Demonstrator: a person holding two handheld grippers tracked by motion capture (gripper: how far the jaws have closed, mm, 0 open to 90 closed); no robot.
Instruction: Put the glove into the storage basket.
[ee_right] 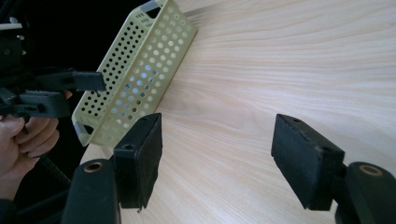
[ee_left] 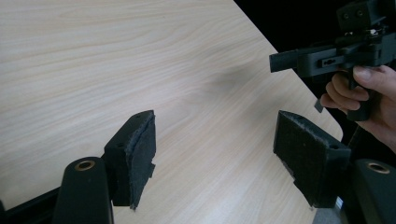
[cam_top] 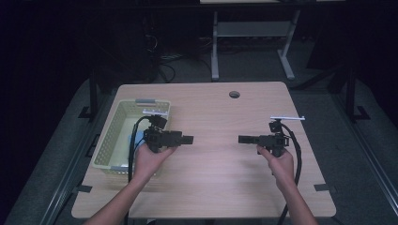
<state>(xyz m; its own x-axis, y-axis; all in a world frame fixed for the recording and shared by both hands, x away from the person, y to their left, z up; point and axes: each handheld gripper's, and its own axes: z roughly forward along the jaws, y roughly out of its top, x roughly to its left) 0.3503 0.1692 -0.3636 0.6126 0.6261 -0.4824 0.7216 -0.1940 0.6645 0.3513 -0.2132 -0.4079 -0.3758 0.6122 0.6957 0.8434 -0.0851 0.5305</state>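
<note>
Dark floor and shadow lie all around a pale wooden table; behind it stands a second table on white legs; near the far edge of the wooden top there is a small round hole.

On the left side of the table sits a pale yellow basket with many little holes in its walls; something blue lies inside it, but what it is cannot be told; in the right gripper view the basket shows with a grey handle at its near end, and bits of blue show through the holes.

A person's left hand holds the left gripper just beside the basket, with its body over the basket's right rim; its tip points toward the middle of the table; in the left gripper view its two black jaws stand wide apart with bare wood between them; they grasp nothing.

A person's right hand holds the right gripper well apart from the basket, on the right side of the table; its tip points back at the left gripper, and a bare stretch of table lies between them; in the right gripper view its jaws stand wide apart as well, with bare wood between; they hold nothing.

A black cable trails from the left gripper down past the arm.
</note>
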